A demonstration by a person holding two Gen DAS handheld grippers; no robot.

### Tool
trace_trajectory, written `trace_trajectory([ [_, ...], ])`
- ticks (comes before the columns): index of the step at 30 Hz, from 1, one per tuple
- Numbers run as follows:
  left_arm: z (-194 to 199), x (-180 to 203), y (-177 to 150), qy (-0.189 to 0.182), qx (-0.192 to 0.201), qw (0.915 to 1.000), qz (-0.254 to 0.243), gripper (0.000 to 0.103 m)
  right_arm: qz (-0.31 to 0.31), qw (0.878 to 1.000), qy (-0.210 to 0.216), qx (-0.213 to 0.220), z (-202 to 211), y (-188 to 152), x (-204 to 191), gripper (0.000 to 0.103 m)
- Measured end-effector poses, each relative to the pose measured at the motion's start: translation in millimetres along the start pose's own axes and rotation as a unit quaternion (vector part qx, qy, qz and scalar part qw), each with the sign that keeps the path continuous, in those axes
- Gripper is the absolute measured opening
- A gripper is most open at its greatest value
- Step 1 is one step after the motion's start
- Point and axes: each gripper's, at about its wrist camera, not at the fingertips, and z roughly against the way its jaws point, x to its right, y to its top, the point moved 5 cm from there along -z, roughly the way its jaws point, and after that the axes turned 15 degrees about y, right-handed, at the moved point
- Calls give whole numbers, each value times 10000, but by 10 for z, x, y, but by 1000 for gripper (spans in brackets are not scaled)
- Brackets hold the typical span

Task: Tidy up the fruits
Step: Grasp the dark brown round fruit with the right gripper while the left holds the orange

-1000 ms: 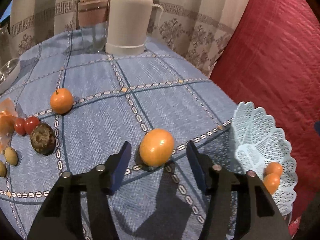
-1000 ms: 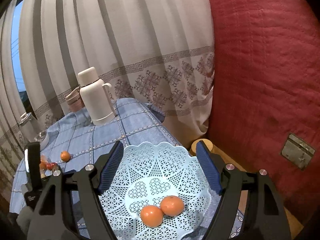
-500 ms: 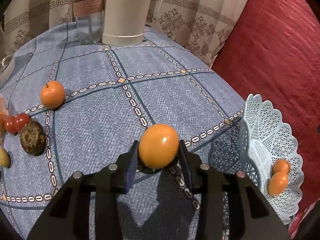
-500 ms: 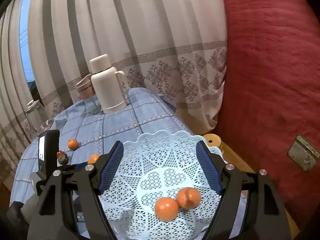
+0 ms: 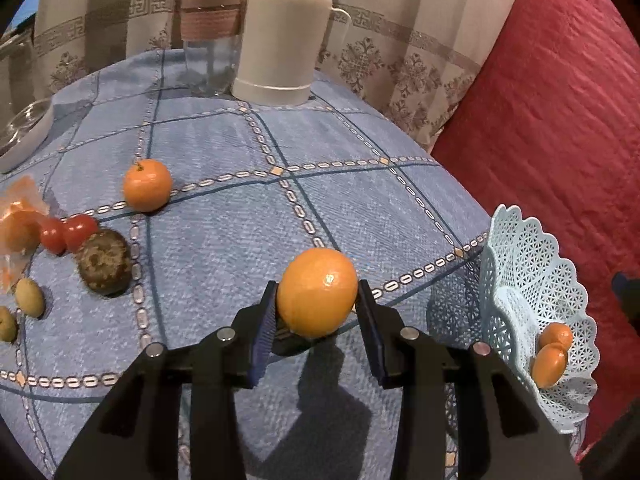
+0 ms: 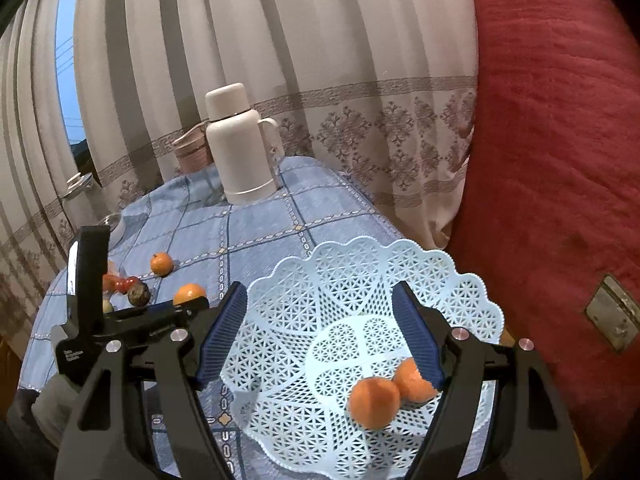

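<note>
1. The left hand-held gripper (image 5: 317, 322) was clamped on a large round orange (image 5: 317, 293), its blue pads pressing the fruit on both sides after the jaws had just been closing around it. The fruit sat between the fingertips, and I cannot tell whether it had left the blue checked tablecloth of the table (image 5: 248, 216); a shadow lay right under it.

2. To the right of that gripper stood the pale blue lattice plastic basket (image 5: 520, 280), near the table's edge. Two small orange fruits (image 5: 552, 350) already lay in it, touching each other, so part of the sorting looked done.

3. The right hand-held gripper (image 6: 320, 334) hung over the basket with its jaws standing wide and nothing between them; the two fruits lay just beside its right finger, lower down in the bowl.

4. Left of the left gripper, well apart from it, more fruit waited on the cloth: a smaller orange with a stem (image 5: 147, 185), two red cherry tomatoes (image 5: 68, 233), a dark mottled round fruit (image 5: 105, 261) and two little yellow-green fruits (image 5: 29, 297) near the edge of view.

5. By my judgement the task was in an early-to-middle stage: two pieces stored, one gripped and due for the basket, and several left to gather.

6. A white thermos jug (image 5: 282, 40) stood far ahead of the gripper, clear of the work.
</note>
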Motion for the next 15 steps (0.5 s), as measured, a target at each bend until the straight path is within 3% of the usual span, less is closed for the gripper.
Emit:
trace_trajectory([
  [15, 378, -489, -3, 543, 511, 9969, 240, 39, 61, 9997, 232, -34, -214, 39, -380, 76],
])
